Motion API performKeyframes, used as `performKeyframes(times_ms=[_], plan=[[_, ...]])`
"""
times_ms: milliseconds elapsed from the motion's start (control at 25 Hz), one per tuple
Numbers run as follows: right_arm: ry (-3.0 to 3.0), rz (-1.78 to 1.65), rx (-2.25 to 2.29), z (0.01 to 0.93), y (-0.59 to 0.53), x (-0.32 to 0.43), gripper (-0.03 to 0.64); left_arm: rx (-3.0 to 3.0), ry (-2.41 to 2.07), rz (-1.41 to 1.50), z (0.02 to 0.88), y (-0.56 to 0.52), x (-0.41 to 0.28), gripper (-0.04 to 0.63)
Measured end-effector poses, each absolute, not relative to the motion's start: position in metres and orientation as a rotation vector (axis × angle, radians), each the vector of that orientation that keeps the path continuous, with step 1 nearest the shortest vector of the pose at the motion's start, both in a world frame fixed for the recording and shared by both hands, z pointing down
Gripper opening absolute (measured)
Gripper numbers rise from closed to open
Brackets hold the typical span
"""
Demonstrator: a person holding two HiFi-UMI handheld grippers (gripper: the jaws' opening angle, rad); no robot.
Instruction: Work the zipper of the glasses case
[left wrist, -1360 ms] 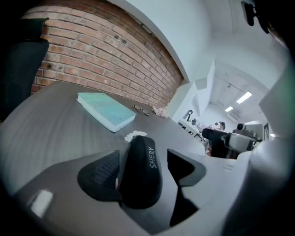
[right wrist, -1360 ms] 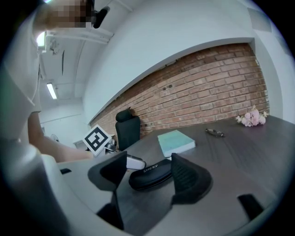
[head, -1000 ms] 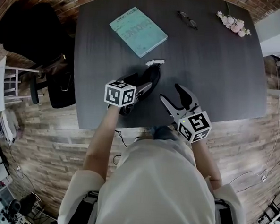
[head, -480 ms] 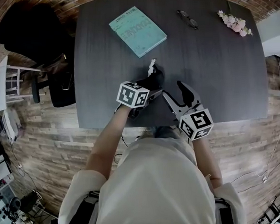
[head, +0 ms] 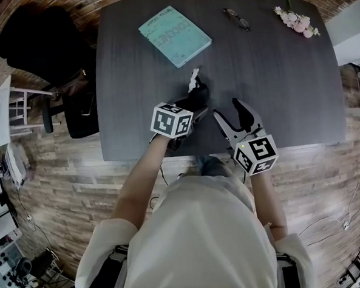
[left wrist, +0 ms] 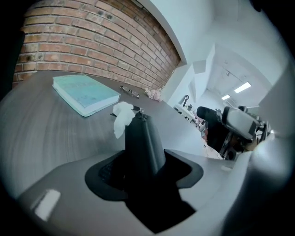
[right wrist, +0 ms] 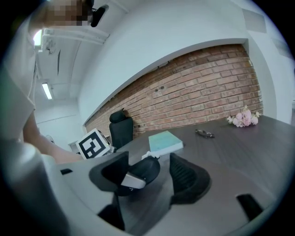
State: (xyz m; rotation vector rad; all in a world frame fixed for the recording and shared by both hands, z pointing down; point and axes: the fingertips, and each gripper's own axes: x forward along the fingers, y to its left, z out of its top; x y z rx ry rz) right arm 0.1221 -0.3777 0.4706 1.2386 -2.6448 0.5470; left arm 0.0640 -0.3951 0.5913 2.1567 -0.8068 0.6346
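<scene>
The black glasses case lies on the dark table, near its front edge. A white cloth sticks out at the case's far end. My left gripper has just been closing its jaws, and they now sit shut on the case's near end. In the left gripper view the case rises between the pads, with the zipper pull and the cloth at its tip. My right gripper stands open just right of the case, holding nothing. In the right gripper view the case lies beyond the open right gripper.
A teal book lies at the back left of the table. A pair of glasses and pink flowers lie along the far edge. A black chair stands left of the table.
My left gripper moved right and forward onto the case and closed on it. The case swung so that its cloth end points away. The right gripper stayed nearly still.
</scene>
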Motion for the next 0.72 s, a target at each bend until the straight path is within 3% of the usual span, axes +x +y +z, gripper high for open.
performKeyframes(times_ms=[720], plan=[[-2.596, 0.321, 0.930, 0.426, -0.288, 0.027, 0.290, 2.319, -0.749, 0.549, 0.518, -0.246, 0.036, 0.259]])
